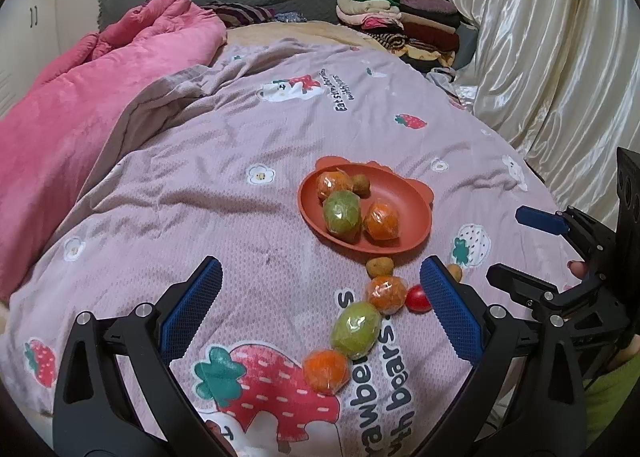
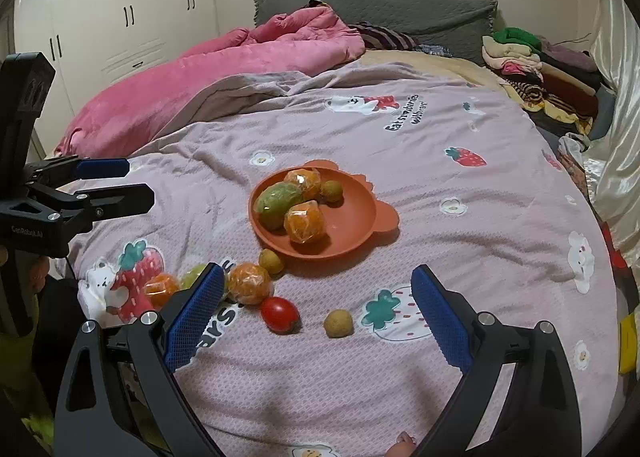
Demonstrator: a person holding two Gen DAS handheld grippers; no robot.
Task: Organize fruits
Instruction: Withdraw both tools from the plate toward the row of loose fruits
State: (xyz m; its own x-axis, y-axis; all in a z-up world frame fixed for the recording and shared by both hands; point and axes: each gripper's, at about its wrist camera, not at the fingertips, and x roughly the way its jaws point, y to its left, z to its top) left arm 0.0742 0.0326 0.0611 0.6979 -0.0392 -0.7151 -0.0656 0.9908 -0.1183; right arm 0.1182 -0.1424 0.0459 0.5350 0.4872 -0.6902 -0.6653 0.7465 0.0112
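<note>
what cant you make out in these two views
- Green wrapped fruit on the blanket: right wrist view, mostly hidden behind the right gripper.
- Small brown fruit: left wrist view, mostly hidden behind the left gripper.
- Blanket print text: cut by fruit and folds.
- What the plastic wraps hold: unclear.

The left black plastic two-finger gripper (image 1: 320,313) has curved arms with triangle-shaped cut-outs and round silver screws (image 1: 143,309) near the finger bases. Each finger carries a blue rubber pad (image 1: 454,311) with a fine grid texture. The right black plastic two-finger gripper (image 2: 316,317) has the same build. On the left gripper's body, small white lettering (image 2: 26,232) is printed. A yellow-green sleeve (image 1: 612,389) shows behind the right gripper.
</note>
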